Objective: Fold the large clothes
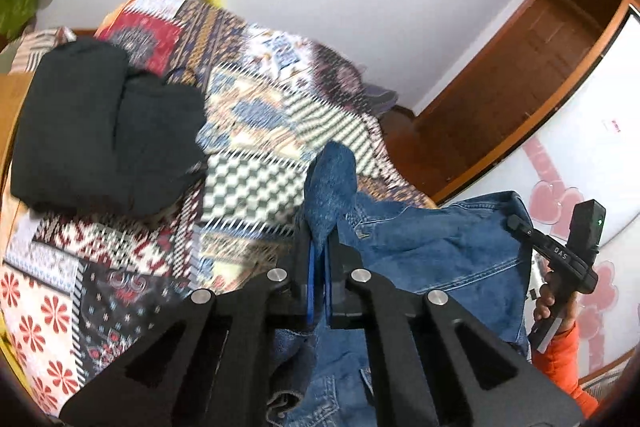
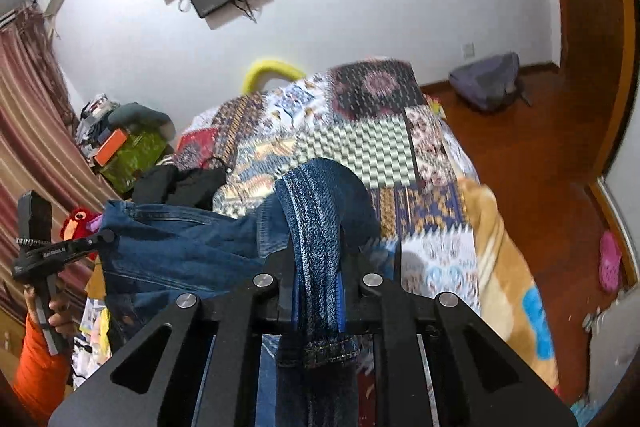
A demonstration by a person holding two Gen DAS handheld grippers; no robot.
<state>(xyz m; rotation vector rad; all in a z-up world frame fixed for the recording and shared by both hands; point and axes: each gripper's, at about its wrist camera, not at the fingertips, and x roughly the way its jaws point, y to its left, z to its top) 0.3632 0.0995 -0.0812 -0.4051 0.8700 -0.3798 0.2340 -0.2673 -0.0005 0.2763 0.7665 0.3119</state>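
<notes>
A blue denim jacket [image 1: 436, 251] hangs in the air between my two grippers, above the bed's near edge. My left gripper [image 1: 320, 255] is shut on one edge of it, with a fold of denim sticking up past the fingertips. My right gripper [image 2: 318, 267] is shut on a thick stitched hem of the same jacket [image 2: 180, 247]. Each gripper shows in the other's view, the right one [image 1: 516, 223] and the left one [image 2: 105, 237], both clamped on the stretched denim. A folded black garment [image 1: 104, 131] lies on the patchwork bedspread [image 1: 256, 131]; it shows bunched in the right wrist view [image 2: 180, 187].
The bed with its patchwork cover [image 2: 360, 115] fills the middle. A cluttered side table with a green bag [image 2: 132, 155] stands by the striped curtain. A grey backpack [image 2: 484, 83] and a pink slipper [image 2: 610, 259] lie on the wood floor. A wooden door [image 1: 532, 67] stands to the right.
</notes>
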